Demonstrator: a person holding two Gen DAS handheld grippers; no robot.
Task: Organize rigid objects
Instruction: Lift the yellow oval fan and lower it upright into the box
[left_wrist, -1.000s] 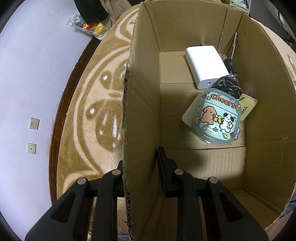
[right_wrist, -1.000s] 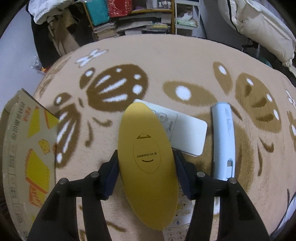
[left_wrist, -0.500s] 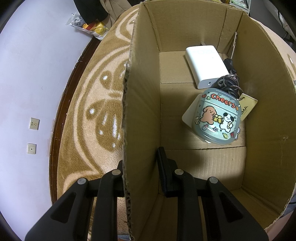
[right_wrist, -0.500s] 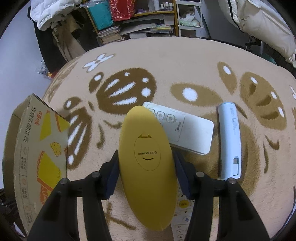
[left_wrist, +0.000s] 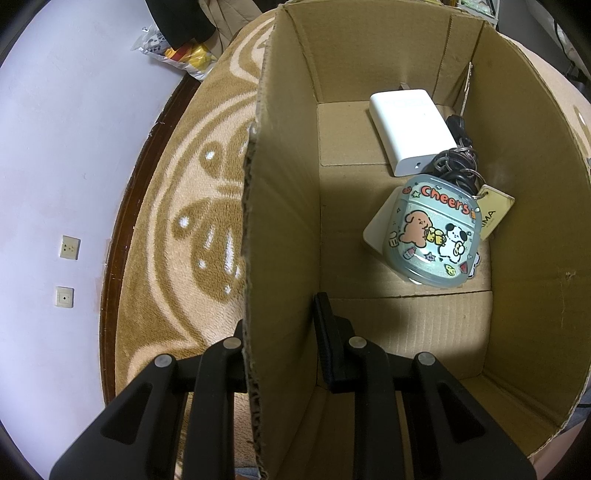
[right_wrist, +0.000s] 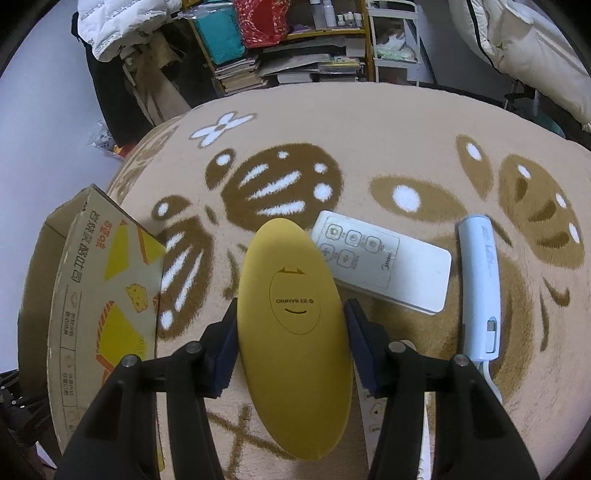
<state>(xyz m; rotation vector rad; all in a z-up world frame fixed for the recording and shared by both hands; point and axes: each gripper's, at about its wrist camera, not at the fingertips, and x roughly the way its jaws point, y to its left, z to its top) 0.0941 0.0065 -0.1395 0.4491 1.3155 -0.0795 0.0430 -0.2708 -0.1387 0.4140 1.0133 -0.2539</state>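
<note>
Lived-in home room, patterned rug (right_wrist: 369, 140), cluttered bookshelf (right_wrist: 295, 55), bedding (right_wrist: 535, 48)

Left wrist view looks steeply down into the cardboard box (left_wrist: 517, 258); right wrist view, close above the rug (right_wrist: 369, 129), shows that box at frame left.

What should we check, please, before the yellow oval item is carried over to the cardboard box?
1. right gripper clamped on yellow oval case: ok, jaws just closed in, pads against both sides.
2. Case lifted off the rug: cannot tell.
3. left gripper pinching the cardboard box wall: ok, steadying it.
4. Free floor inside the box: ok, bare cardboard beside the white power bank and cartoon case.
5. white remote and pale blue stick clear of the grip: ok.
</note>
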